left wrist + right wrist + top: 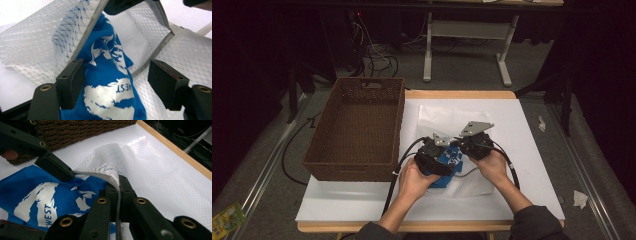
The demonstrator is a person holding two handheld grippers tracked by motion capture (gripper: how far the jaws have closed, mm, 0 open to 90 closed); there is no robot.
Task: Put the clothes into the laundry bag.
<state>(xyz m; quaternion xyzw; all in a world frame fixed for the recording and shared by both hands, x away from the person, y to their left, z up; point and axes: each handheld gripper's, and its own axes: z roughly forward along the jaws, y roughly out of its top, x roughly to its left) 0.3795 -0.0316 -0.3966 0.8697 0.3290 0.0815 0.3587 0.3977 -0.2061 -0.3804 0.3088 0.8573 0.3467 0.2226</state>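
Mesh bag [447, 120] lying white on the table [522, 150], centre of the high view, its near end bunched under the two grippers. Blue cloth [446, 165] with white print tucked into the bag's mouth, low centre of that frame, between the two hands. Brown basket [357, 125] at left, well apart from the bag.

Left gripper [447, 150] just left of centre in the high view, gripped by the left hand [414, 180] coming up from the bottom edge. In the left gripper view, jaws standing apart either side of the cloth [110, 85]: left pad touching or nearly touching the fabric, right pad clear of it, so no clamp. Cloth filling the lower centre there, pushed under the grey zip edge [90, 32] of the bag [37, 50], which runs diagonally up to the top centre.

Right gripper [464, 145] just right of centre in the high view, in the right hand [492, 167]. In the right gripper view [119, 187], jaws pressed together on the zip edge [110, 178] of the bag [160, 177], lifting it into a peak at centre frame. Cloth [37, 195] spread at lower left there, with one jaw of the left gripper reaching in from the upper left, its tip at the bag's mouth. Basket [75, 130] across the top left.
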